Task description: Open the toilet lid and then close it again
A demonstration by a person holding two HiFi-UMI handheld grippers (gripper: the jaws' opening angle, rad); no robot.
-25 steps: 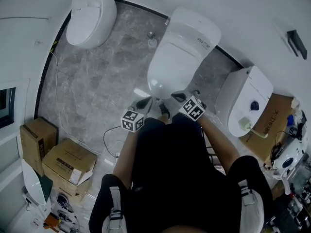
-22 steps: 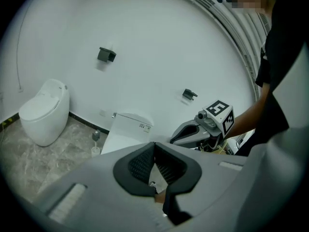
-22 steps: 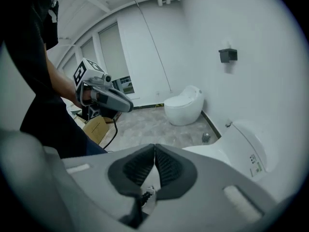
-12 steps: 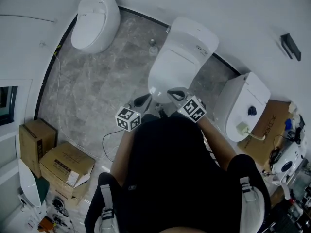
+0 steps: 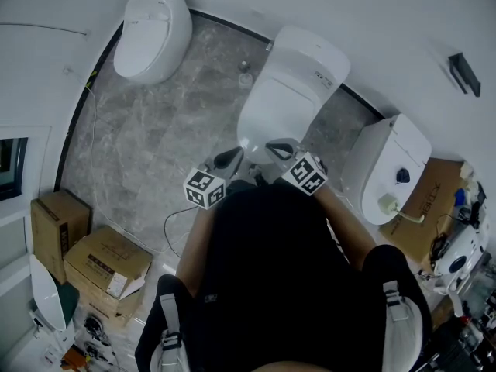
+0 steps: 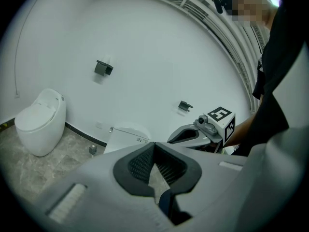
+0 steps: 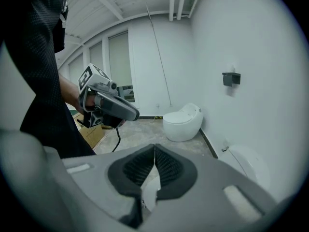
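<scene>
The left hand-held gripper and right hand-held gripper, both closed and empty, we hold above the front edge of the glossy white oval toilet lid, probably placed to work it.

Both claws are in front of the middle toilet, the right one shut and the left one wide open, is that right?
No, the left claw is shut too, closed tight with nothing in it; the left gripper view shows it. The right claw is shut, and both are in front of the middle toilet.
</scene>
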